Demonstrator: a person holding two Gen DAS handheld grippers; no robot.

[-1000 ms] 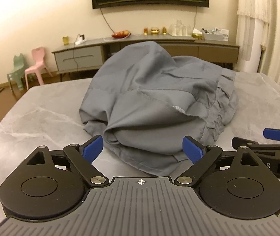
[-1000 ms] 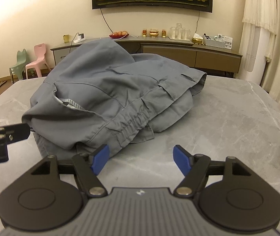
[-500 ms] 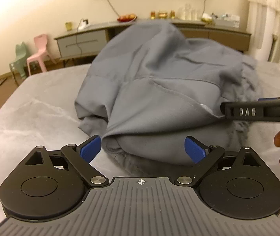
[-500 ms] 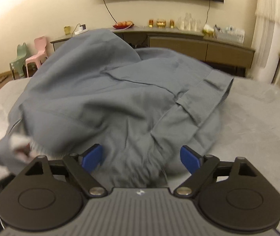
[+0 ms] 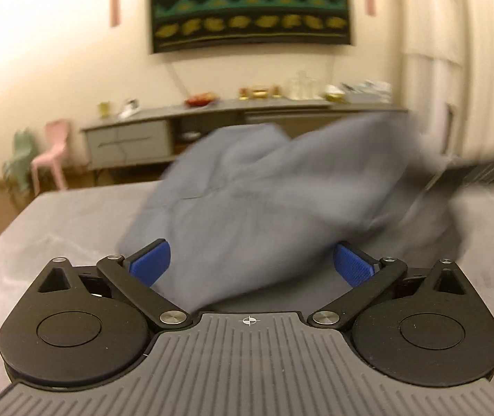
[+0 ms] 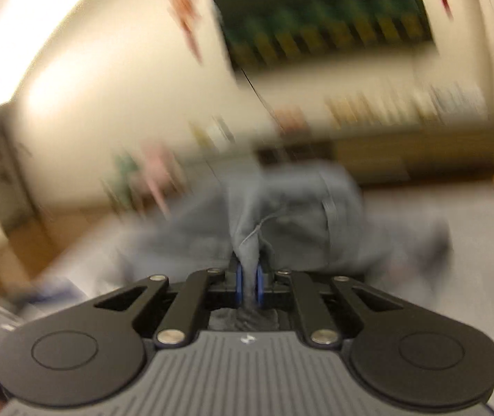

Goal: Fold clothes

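Right gripper [image 6: 249, 286] pinches grey garment [image 6: 292, 215]; no legible writing

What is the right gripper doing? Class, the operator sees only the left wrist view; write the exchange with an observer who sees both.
Operator: Has the right gripper caught anything?
Observer: Yes, its fingers are shut on a bunched fold of the grey garment.
Operator: I see my left gripper open. Is it visible from the right side?
Observer: I cannot tell; that view is too blurred.
Operator: Where does the pinched cloth lead?
Observer: It rises from the fingers into the heap on the table.
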